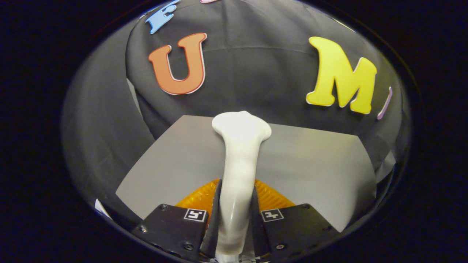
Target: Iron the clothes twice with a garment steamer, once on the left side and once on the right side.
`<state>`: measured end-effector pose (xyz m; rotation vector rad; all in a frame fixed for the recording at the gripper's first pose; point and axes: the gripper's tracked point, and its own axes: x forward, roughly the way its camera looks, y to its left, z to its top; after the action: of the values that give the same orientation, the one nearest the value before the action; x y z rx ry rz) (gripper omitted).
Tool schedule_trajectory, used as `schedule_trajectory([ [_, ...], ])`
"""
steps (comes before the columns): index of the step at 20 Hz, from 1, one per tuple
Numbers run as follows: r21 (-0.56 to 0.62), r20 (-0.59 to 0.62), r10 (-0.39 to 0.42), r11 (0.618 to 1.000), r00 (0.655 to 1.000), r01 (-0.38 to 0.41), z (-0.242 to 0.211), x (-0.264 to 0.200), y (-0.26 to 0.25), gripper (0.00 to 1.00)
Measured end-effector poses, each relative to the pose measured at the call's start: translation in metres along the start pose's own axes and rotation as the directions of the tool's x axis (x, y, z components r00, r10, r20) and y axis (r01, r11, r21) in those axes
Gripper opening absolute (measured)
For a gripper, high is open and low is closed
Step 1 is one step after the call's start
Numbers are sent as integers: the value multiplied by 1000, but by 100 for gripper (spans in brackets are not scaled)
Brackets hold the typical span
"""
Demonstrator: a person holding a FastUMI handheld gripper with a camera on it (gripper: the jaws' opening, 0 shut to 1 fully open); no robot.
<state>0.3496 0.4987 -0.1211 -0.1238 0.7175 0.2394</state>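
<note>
A white garment steamer (239,160) stands upright between my fingers, its handle running up from them and its broad head pointing away above the table. My gripper (236,219) is shut on the steamer's handle, with both fingers pressed against its sides. An orange ribbed garment (270,197) lies on the table right under and just ahead of the fingers; a small part of it shows on each side of the handle, and the rest is hidden by the gripper.
A grey table top (314,168) spreads ahead and to both sides of the steamer. The black cloth wall (252,73) hangs close behind the table's far edge and wraps round on the left.
</note>
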Motion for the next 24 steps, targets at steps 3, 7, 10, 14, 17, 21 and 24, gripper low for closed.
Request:
schedule_trajectory([
  [3,-2,50,38,999,998,-38,7,-19,9,34],
  [7,4,131,77,997,988,-78,11,-64,7,32],
  [10,-2,189,128,992,974,-130,14,-104,5,32],
  [14,-15,259,168,985,951,-170,11,-170,-9,32],
  [17,-17,319,180,983,930,-184,5,-219,-27,32],
  [21,12,405,164,983,900,-184,-6,-288,-65,32],
  [24,3,480,92,994,873,-107,-11,-334,-110,32],
])
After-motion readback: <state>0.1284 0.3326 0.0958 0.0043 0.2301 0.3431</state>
